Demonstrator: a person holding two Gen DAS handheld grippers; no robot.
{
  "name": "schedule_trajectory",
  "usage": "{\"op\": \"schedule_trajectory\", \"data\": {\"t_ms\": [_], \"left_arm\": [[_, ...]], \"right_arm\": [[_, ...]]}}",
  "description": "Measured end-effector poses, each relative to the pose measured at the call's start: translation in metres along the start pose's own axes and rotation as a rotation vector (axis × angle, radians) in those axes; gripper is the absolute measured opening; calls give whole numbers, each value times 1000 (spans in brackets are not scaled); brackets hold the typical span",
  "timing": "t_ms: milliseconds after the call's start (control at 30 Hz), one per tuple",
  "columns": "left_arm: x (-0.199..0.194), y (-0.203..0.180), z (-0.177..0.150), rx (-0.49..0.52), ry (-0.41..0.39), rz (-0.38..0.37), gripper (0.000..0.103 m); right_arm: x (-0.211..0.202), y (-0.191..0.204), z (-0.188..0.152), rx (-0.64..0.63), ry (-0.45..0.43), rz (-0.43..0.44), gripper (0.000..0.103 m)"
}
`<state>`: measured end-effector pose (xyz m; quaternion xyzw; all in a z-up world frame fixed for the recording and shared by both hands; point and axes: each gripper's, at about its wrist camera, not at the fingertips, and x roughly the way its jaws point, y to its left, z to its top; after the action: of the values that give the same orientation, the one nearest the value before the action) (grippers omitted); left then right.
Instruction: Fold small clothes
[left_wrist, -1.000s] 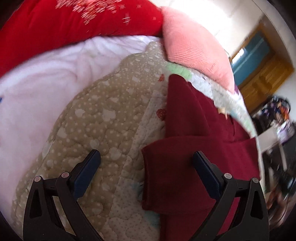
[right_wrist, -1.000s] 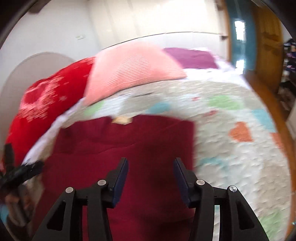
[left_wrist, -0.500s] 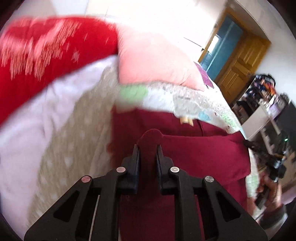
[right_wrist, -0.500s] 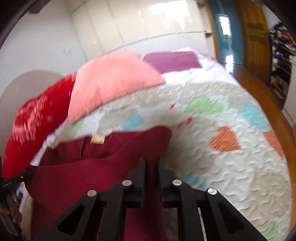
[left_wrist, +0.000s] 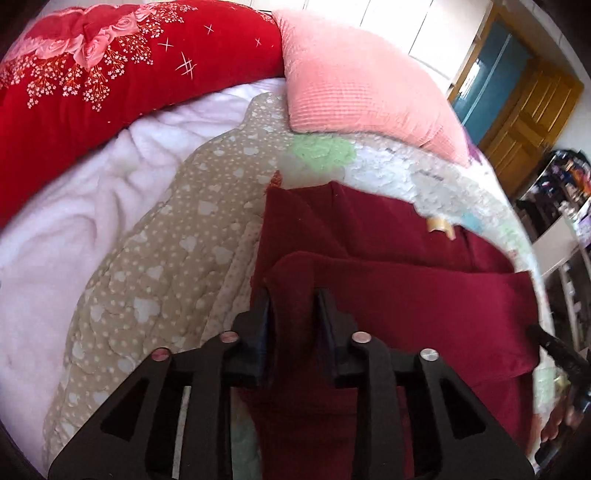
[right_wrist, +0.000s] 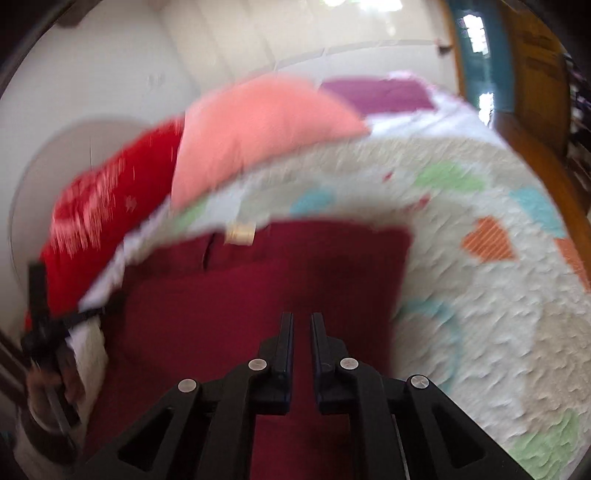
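Your left gripper (left_wrist: 293, 295): fingers closed on a raised fold of the maroon garment (left_wrist: 406, 295) | your right gripper (right_wrist: 302, 325): fingers nearly together, narrow gap, grip on cloth cannot be confirmed | garment: lies on the quilt (right_wrist: 480, 314), near the bed's left edge, below the pink pillow (left_wrist: 354, 81).

Light: bright, soft daylight, blown out on glossy white wardrobe panels (right_wrist: 354, 22) | Left wrist: mostly sharp, slight smear at right edge | Right wrist: heavy motion blur over plush salmon-pink pillow (right_wrist: 258, 129) and pastel heart-print quilt (right_wrist: 498, 295) | Edges: strong fisheye bending, black corner vignette
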<state>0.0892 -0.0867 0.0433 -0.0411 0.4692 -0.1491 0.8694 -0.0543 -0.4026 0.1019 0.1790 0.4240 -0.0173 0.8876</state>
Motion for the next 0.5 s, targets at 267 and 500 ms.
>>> {"op": "schedule_trajectory", "data": {"t_ms": [267,500], "left_arm": [[-24,7,-20,12,6,16,34],[-55,14,-59,-8,-21,66,49]], "right_arm": [[-2,-10,-11,56,5,-66,8],[-2,-6,-51,-39,73,-176,22]]}}
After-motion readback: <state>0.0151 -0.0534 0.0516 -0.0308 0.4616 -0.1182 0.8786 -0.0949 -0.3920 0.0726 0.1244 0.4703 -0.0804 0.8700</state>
